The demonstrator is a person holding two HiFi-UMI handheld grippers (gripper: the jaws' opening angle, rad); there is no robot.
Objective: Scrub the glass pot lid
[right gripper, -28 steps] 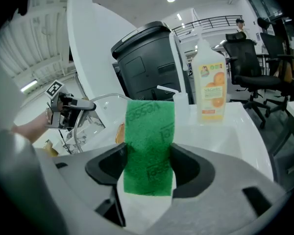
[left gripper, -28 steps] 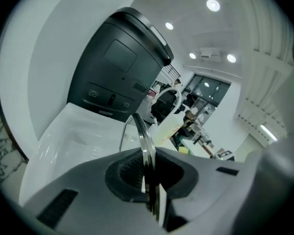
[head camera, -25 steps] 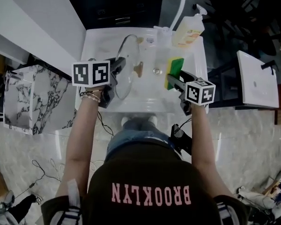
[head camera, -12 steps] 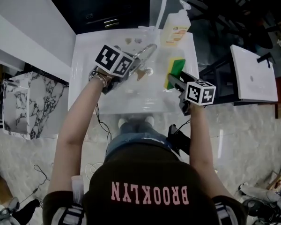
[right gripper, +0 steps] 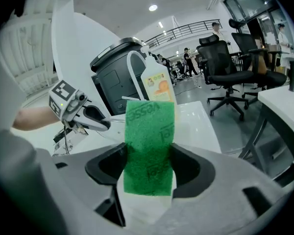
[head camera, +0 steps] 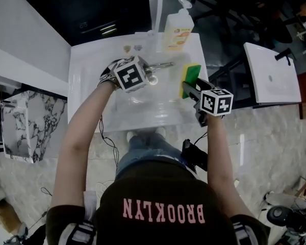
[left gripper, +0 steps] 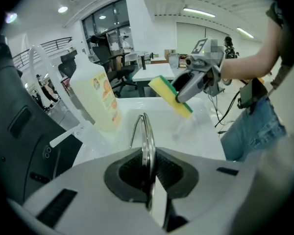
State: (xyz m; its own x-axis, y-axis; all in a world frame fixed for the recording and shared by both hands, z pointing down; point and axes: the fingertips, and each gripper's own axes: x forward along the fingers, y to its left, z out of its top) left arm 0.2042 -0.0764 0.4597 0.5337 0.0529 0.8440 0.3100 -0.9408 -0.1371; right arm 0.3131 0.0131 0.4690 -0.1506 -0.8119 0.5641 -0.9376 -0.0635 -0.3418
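Glass pot lid [left gripper: 145,136] stands edge-on at the centre of the left gripper view, its rim pinched between the jaws of the left tongs [left gripper: 148,175], which are closed narrow on it. In the head view it hangs over the white sink basin [head camera: 92,91], in the upper middle of the frame. Right of centre there, the right tongs [right gripper: 149,170] clamp a sponge [right gripper: 149,146] with a green scouring face and yellow foam, held upright and apart from the lid. Farther back, a pump soap bottle [head camera: 176,28] stands at the basin's rear rim, just beside the faucet [head camera: 155,4]. Office chairs [right gripper: 225,67] fill the upper right of the right gripper view.
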